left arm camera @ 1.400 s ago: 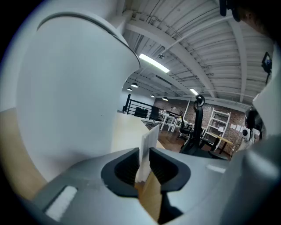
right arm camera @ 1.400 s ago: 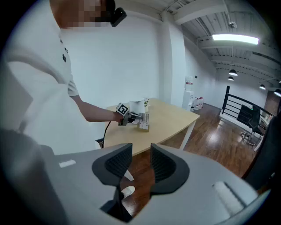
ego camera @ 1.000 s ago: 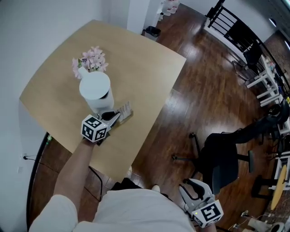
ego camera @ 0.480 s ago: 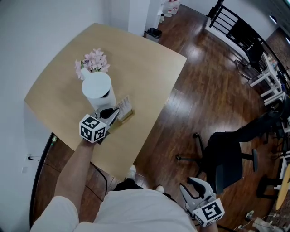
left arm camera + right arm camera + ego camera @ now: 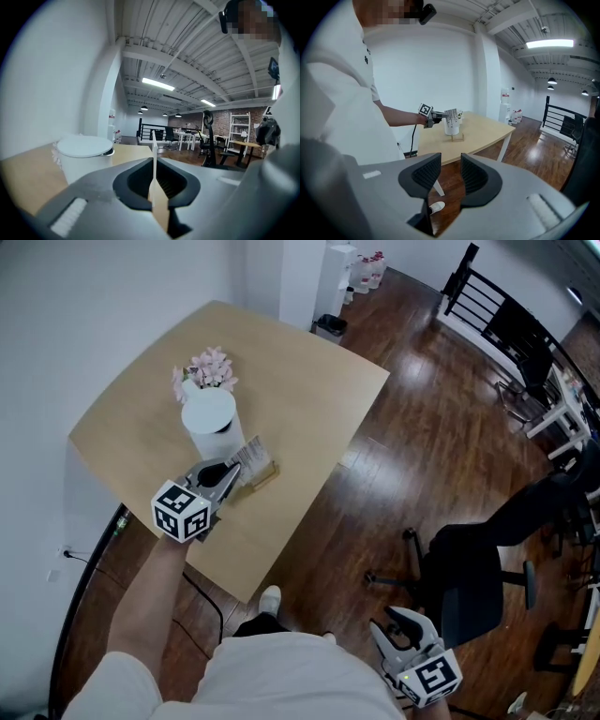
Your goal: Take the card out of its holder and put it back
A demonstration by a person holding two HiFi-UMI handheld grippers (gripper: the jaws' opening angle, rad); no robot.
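Observation:
My left gripper (image 5: 233,469) is shut on a white printed card (image 5: 249,453) and holds it just above the small wooden holder (image 5: 257,478) on the table. In the left gripper view the card (image 5: 153,161) shows edge-on, pinched between the two dark pads. From the right gripper view, the left gripper (image 5: 436,116) holds the card (image 5: 451,114) up in the air, above the holder (image 5: 459,137). My right gripper (image 5: 405,634) hangs low at my right side, far from the table. Its jaws (image 5: 451,176) stand open with nothing between them.
A white cylindrical container (image 5: 210,422) with pink flowers (image 5: 208,367) behind it stands right beside the holder on the light wooden table (image 5: 300,381). A black office chair (image 5: 469,568) stands on the dark wood floor to the right. A small bin (image 5: 328,327) sits beyond the table.
The left gripper has come slightly back toward me with the card, which now stands clear of the holder. The right gripper has stayed down at my side.

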